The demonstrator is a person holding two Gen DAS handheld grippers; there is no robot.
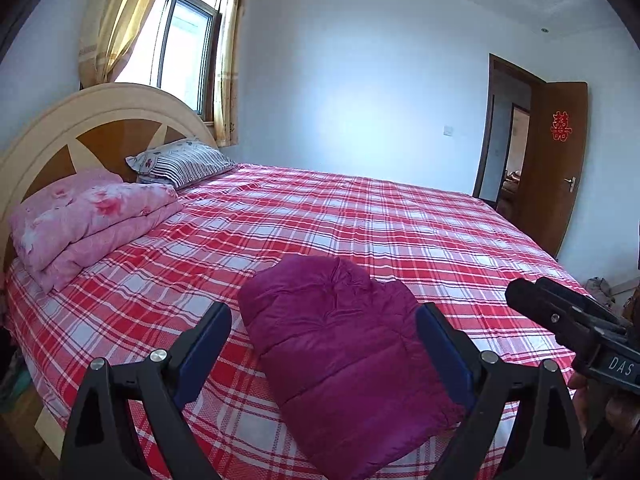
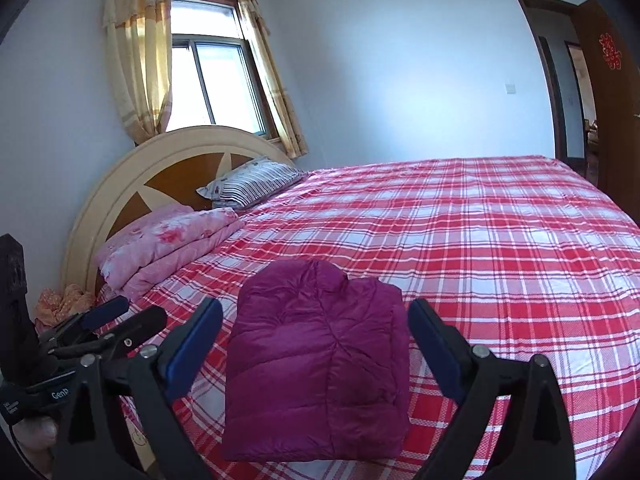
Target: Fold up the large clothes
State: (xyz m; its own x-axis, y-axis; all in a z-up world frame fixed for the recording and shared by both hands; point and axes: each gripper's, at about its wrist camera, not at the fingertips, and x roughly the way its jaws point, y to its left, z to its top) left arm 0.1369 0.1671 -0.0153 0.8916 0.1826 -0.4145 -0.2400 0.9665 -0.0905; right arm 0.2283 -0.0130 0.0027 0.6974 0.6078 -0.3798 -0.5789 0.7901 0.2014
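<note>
While both hand-held grippers [image 1: 324, 332] [image 2: 316, 328] gape empty, the folded purple jacket [image 2: 316, 364] lies on the bed [image 2: 500, 248].

One jacket [image 2: 316, 364], folded, lies at 6 o'clock on the one bed [image 2: 500, 248]. One quilt [image 2: 168, 246] sits at 9 o'clock, one pillow [image 2: 252, 182] at 10. One window [image 2: 212, 84] with two curtains [image 2: 138, 56] stands at 11. One door [image 1: 560, 164] is at 3. Two grippers: left gripper [image 1: 324, 344], right gripper [image 2: 316, 340].

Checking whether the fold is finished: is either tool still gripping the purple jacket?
No, the purple jacket lies folded on the bed, with both tools open above it.
</note>
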